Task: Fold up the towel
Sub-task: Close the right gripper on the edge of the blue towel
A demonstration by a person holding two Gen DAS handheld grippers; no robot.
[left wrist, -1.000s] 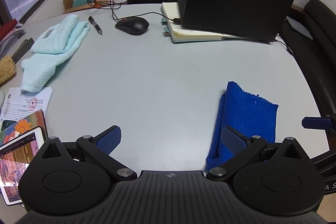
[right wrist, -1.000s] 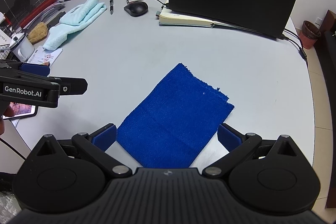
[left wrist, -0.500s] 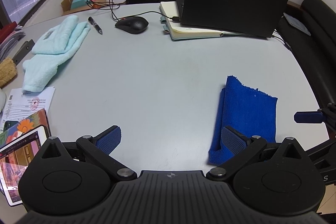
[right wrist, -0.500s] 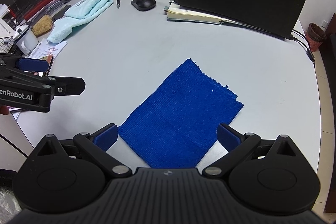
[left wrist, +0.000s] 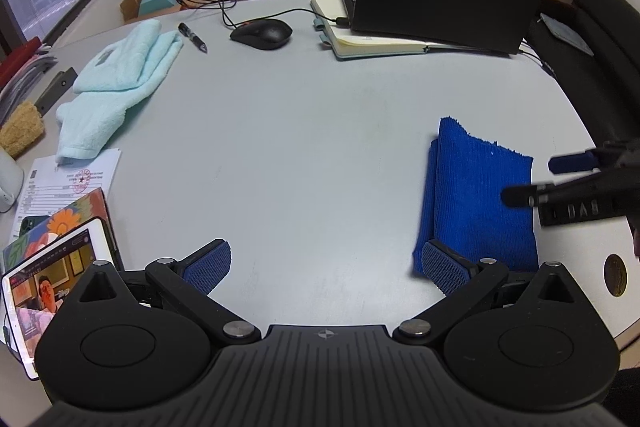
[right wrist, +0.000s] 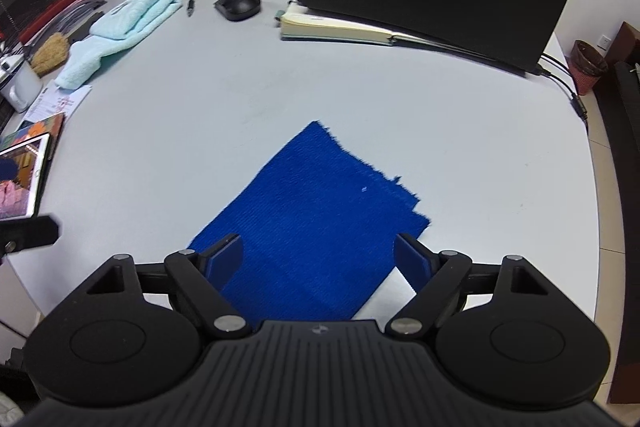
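The blue towel [right wrist: 316,223] lies flat and already doubled on the grey surface [right wrist: 360,95], close to its near edge. The right tongs [right wrist: 318,259] hang over the towel's near corner, jaws just narrowed but not pinching cloth; the left tongs [left wrist: 324,265] stand wide, empty, beside its folded edge. Risk: closing too high would catch only the top layer, so the fold peels open or drags askew.
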